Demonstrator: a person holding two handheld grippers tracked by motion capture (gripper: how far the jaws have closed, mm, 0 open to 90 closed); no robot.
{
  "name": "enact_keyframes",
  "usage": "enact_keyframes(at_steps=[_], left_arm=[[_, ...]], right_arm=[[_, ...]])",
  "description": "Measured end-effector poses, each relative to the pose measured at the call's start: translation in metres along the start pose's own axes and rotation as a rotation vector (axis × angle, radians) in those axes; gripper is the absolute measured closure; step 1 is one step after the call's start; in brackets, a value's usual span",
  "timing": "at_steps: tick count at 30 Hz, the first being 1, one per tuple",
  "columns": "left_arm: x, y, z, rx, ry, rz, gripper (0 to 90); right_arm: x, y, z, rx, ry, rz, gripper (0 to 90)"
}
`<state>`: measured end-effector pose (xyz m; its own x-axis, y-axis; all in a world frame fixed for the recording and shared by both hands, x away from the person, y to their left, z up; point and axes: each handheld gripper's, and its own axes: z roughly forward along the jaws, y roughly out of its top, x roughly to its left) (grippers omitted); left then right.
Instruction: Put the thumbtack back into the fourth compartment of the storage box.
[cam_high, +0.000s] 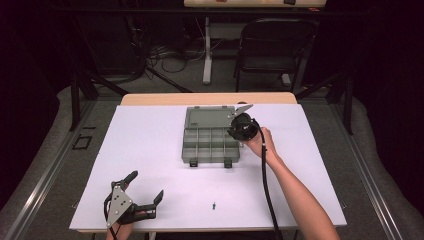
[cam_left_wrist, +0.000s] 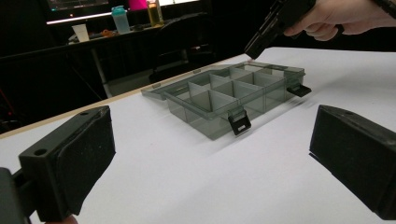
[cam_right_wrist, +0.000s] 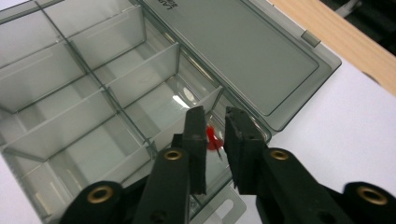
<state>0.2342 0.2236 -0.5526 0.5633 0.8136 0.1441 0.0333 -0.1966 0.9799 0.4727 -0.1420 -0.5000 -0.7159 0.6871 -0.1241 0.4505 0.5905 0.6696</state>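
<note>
A grey see-through compartment box lies on the white table with its lid flat open behind it. My right gripper points down over the box's far right compartment. In the right gripper view its jaws stand a narrow gap apart, with a small red push pin in that gap just above the compartment floor; the pads do not seem to press it. My left gripper rests wide open and empty at the table's near left, facing the box.
A tiny teal pin lies on the table near the front edge. A folding chair and cables stand beyond the table's wooden far edge. The other hand and its gripper hang over the box's far corner.
</note>
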Motion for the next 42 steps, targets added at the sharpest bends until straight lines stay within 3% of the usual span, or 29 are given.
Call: enact_keyframes(at_steps=[6, 8, 9, 10, 13, 15, 18, 21, 29, 42], left_arm=[[0.000, 0.000, 0.000, 0.000, -0.001, 0.000, 0.0], [0.000, 0.000, 0.000, -0.001, -0.002, 0.000, 0.0], [0.000, 0.000, 0.000, -0.003, -0.001, -0.001, 0.0], [0.001, 0.000, 0.000, -0.001, -0.001, -0.001, 0.0], [0.001, 0.000, 0.001, -0.004, 0.000, -0.004, 0.0], [0.000, 0.000, 0.001, -0.002, 0.000, -0.003, 0.0], [0.000, 0.000, 0.001, -0.002, 0.002, -0.002, 0.0], [-0.001, 0.000, 0.001, -0.003, 0.002, 0.001, 0.0], [-0.001, 0.001, 0.000, -0.006, 0.005, -0.001, 0.0], [-0.002, 0.001, 0.000, -0.006, 0.003, 0.007, 0.0]], right_arm=[[-0.001, 0.000, -0.001, -0.016, 0.007, 0.016, 66.5], [0.001, -0.001, -0.009, -0.037, 0.018, 0.035, 55.8], [0.001, -0.001, -0.009, -0.037, 0.018, 0.035, 55.8], [0.005, -0.003, -0.017, -0.061, 0.029, 0.048, 45.9], [0.009, -0.005, -0.025, -0.083, 0.041, 0.051, 41.2], [0.014, -0.007, -0.033, -0.098, 0.055, 0.048, 33.3], [0.027, -0.013, -0.049, -0.128, 0.071, 0.033, 22.3], [0.037, -0.020, -0.058, -0.149, 0.089, 0.030, 17.2], [0.061, -0.038, -0.075, -0.181, 0.134, 0.024, 13.9], [0.092, -0.061, -0.082, -0.174, 0.187, 0.012, 7.4]])
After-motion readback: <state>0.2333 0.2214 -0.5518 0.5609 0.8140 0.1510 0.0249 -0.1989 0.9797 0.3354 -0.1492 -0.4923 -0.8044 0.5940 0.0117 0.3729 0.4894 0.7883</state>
